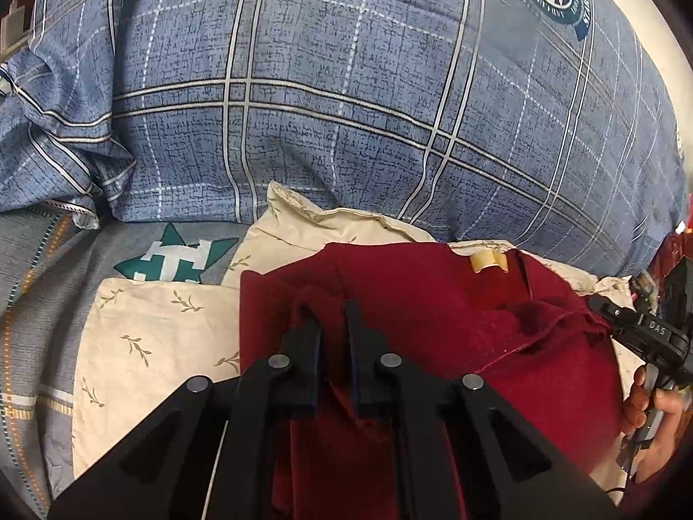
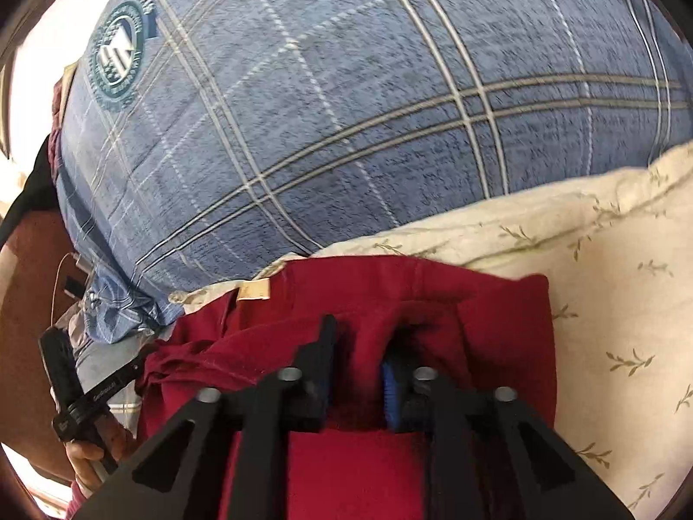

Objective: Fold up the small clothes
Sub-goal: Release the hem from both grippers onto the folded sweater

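Both grippers, the left gripper (image 1: 331, 316) and the right gripper (image 2: 361, 349), are matte black with round silver pins; the right has blue pads (the left's pads look perhaps darker).

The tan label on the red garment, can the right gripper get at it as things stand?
Probably yes. The tan label lies exposed on the red garment, ahead and left of the right gripper, with nothing covering it. Garment fabric sits between the parted jaws, so it must clear that first.

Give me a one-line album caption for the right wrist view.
The right gripper stands over a dark red garment on a cream leaf-print pillow, a blue plaid quilt behind.
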### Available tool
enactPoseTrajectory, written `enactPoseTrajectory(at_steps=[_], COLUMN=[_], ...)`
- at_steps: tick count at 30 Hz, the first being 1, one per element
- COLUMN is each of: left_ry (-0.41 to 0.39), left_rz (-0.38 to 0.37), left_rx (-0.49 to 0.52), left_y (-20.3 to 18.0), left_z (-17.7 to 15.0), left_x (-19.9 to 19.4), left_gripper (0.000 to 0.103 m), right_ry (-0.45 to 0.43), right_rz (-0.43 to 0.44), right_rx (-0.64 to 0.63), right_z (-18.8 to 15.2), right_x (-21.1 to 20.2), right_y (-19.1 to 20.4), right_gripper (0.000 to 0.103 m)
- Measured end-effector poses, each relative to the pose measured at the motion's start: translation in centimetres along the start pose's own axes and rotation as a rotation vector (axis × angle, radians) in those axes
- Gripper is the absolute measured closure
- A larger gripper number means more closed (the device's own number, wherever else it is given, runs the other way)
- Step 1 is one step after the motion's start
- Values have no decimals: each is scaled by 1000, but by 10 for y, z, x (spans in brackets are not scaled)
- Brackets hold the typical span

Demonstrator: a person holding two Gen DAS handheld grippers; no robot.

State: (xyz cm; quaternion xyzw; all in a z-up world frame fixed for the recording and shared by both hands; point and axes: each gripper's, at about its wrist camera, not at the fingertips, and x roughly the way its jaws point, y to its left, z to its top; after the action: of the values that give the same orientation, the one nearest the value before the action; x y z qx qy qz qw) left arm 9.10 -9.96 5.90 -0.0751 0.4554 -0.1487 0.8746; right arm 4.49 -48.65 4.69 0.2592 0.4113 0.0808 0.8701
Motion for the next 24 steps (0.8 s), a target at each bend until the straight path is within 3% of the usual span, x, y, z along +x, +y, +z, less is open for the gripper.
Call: enactPoseTrajectory(at_steps=[1, 2, 3, 5, 8, 12, 15, 17, 20, 22, 24], left_ry=[5, 9, 4, -52, -134, -108, -68, -41, 20, 35, 43], left_rz=[-18, -42, -71, -39, -47, -45, 9, 43, 110, 118, 114], left_rx=[-8, -14, -18, -22, -30, -50, -25, -12, -9, -13, -25], left_y=[1, 2, 3, 4, 8, 9, 2, -2, 1, 6, 9], left_z=[1, 2, 2, 2, 3, 4, 1, 0, -3, -6, -7], left_x=[-2, -5, -11, -24, -44, -42, -25, -9, 16, 27, 33], left_gripper=[86, 73, 50, 21, 21, 21, 21, 21, 21, 21, 20], right_ry=[-14, -47, -78, -138, -133, -73, -52, -24, -10, -7, 10], right_rz=[11, 27, 35, 32, 15, -41, -102, -125, -225, -282, -286], right_rx=[4, 19, 32, 26, -45, -190, -257, -257, -234, -182, -94], right_z=[1, 3, 4, 5, 0, -11, -10, -3, 8, 18, 26], right_x=[-5, -14, -24, -44, -59, -51, -28, -7, 20, 34, 45], right_y=[1, 3, 3, 6, 18, 43, 57, 56, 41, 22, -2], right_gripper=[53, 42, 38, 38, 42, 55, 56, 56, 55, 58, 58])
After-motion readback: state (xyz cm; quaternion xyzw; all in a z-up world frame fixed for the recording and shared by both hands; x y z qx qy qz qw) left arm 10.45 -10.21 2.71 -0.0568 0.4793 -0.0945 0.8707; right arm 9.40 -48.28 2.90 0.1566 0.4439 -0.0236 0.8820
